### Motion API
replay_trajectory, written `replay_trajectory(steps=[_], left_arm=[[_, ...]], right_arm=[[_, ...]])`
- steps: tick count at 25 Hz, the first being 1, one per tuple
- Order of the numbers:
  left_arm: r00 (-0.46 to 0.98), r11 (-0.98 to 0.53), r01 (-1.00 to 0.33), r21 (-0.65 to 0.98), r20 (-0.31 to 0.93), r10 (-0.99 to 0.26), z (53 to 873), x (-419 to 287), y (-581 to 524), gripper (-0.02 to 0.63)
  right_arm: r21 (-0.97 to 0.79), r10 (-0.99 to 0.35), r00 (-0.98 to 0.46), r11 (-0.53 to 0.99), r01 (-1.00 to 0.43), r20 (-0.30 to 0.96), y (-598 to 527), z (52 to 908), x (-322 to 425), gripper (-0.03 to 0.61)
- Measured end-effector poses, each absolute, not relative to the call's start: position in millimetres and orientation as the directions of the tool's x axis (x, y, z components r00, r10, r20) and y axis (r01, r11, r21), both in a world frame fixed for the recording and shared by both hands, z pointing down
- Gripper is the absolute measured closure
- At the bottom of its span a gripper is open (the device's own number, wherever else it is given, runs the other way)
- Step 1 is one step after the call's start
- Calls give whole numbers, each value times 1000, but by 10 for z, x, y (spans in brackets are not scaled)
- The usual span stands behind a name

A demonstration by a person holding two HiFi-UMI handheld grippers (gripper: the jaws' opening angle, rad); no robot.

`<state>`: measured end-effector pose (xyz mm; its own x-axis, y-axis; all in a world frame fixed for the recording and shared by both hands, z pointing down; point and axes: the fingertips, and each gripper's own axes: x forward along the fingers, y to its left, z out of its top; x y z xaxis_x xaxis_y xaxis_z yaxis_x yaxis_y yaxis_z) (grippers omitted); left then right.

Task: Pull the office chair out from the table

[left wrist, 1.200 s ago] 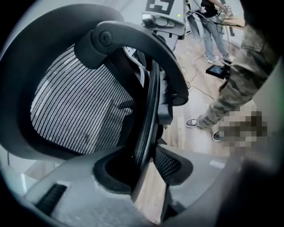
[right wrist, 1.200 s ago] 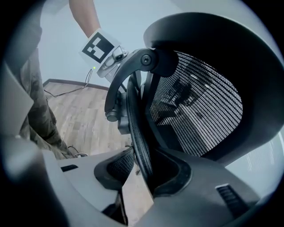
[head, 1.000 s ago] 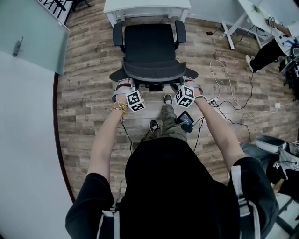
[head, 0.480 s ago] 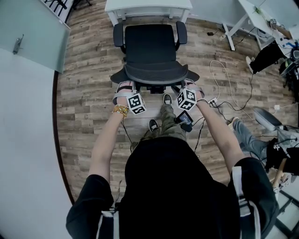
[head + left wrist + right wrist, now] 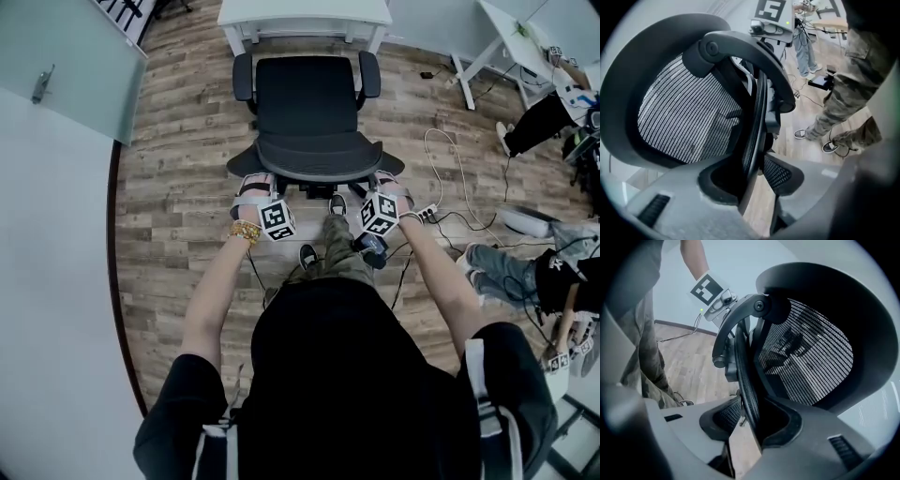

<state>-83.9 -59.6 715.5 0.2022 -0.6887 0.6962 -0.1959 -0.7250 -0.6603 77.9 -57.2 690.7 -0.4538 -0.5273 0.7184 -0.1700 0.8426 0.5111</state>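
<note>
Now, office chair: it stands at my 12 o'clock on the wooden floor, seat facing the desk and backrest turned toward me. The seat looks clear of the desk's edge, with the armrests near it.
Left tool: clenched on the backrest's upper rim at my 11 o'clock. The rim runs down between its two jaws, which press it from both sides.
Right tool: clamped the same way on the same rim, at my 1 o'clock.
Why held so: I judge the two grips, set either side of the chair's middle, are there so a pull toward 6 o'clock rolls it straight instead of swivelling it. The rim is the nearest firm part I can reach from behind.
Head view alone shows: the desk, how far the chair stands from it, my shoes just behind the base, and cables looping over the floor at 3 o'clock, well apart from the chair.
Gripper views alone show: the actual bite on the rim, the mesh of the backrest up close, and each tool's partner with its marker cube across the frame. The desk is not visible in either.
</note>
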Motion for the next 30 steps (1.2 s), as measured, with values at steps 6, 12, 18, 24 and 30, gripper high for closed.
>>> replay_trajectory(steps=[6, 12, 18, 24, 30], left_arm=[[231, -704, -206, -680, 665, -710, 7080, -802, -571, 445], [289, -748, -261, -610, 690, -663, 7023, -789, -576, 442], [323, -795, -264, -546, 726, -606, 6917, -771, -503, 444], [353, -772, -218, -597, 689, -633, 6709, -689, -328, 460], [418, -758, -194, -623, 647, -638, 6441, -511, -56, 469]], right_arm=[[513, -525, -456, 843, -163, 719, -549, 6899, 814, 463], [452, -479, -452, 875, -175, 753, -590, 6866, 797, 452], [448, -458, -445, 884, -133, 770, -537, 6776, 802, 449], [459, -468, -488, 876, -148, 736, -414, 6586, 738, 476], [442, -444, -552, 885, -147, 706, -207, 6339, 609, 477]])
